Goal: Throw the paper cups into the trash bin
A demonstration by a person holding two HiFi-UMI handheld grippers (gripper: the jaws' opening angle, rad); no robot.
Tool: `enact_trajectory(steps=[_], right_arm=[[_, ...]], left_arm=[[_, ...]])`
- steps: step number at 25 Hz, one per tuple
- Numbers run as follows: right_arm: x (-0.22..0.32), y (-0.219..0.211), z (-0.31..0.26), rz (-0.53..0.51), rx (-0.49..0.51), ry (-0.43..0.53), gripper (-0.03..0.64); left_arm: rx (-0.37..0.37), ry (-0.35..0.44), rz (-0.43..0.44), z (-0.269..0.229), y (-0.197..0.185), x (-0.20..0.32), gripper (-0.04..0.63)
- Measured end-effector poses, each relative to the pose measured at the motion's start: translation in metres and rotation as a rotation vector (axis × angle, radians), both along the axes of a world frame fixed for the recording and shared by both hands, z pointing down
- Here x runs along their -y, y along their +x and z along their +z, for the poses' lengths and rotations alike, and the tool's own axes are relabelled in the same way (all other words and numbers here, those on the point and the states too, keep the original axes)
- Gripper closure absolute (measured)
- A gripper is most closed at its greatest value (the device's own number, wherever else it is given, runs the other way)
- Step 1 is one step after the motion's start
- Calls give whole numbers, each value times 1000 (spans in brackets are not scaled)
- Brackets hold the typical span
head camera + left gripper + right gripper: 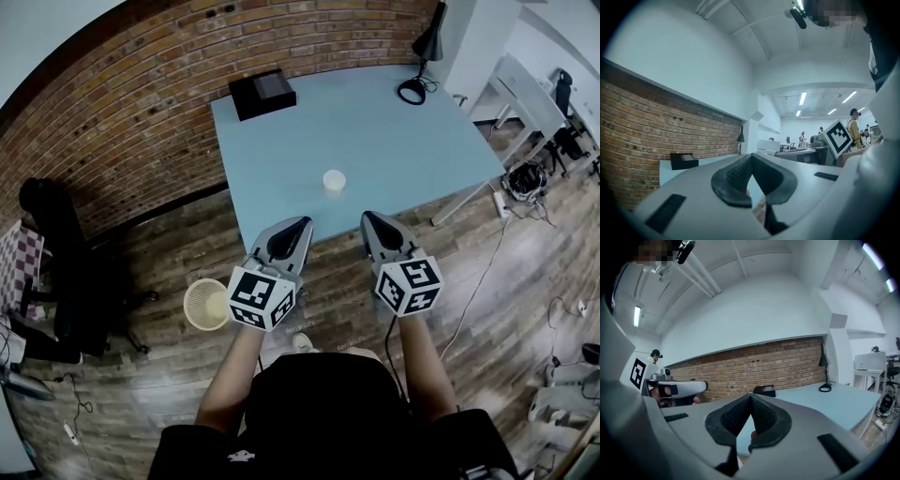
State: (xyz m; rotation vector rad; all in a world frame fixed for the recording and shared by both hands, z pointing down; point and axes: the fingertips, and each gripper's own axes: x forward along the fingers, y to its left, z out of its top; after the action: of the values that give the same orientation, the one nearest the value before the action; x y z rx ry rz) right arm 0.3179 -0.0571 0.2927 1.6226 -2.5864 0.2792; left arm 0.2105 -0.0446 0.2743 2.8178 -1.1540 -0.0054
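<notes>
One white paper cup (pixel 334 181) stands upright near the front edge of the light blue table (pixel 394 131). A pale mesh trash bin (pixel 206 304) sits on the wooden floor to the left, beside the table's front left corner. My left gripper (pixel 304 223) is shut and empty, its tips at the table's front edge, short of the cup and to its left. My right gripper (pixel 367 217) is also shut and empty, just right of the cup and nearer me. In both gripper views the jaws (pixel 751 157) (pixel 751 397) meet at their tips with nothing between them.
A black box (pixel 262 94) rests at the table's back left, and a black desk lamp (pixel 419 66) at its back right. A brick wall runs behind. A black chair (pixel 56 272) stands at the left. Cables and a power strip (pixel 500 201) lie on the floor at right.
</notes>
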Motion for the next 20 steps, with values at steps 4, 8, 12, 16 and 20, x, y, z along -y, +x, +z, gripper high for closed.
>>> enact_trajectory(steps=[4,8,12,16,20], right_arm=[[9,-3,0,40,2,2,612],[16,2,3,64,-7,-10,612],[27,9,5,75,-10,-14,612],[41,18,13,76,-8,-27,612],[67,34,17,60,-5,-37,612]], left_arm=[[2,-3,20,4,-11,13,592],[-3,-15,27,9,-14,21,592],[0,-30,26,17,-11,32,592],[13,-49,37,27,-2,44,592],[27,-66,25,34,14,67,592]])
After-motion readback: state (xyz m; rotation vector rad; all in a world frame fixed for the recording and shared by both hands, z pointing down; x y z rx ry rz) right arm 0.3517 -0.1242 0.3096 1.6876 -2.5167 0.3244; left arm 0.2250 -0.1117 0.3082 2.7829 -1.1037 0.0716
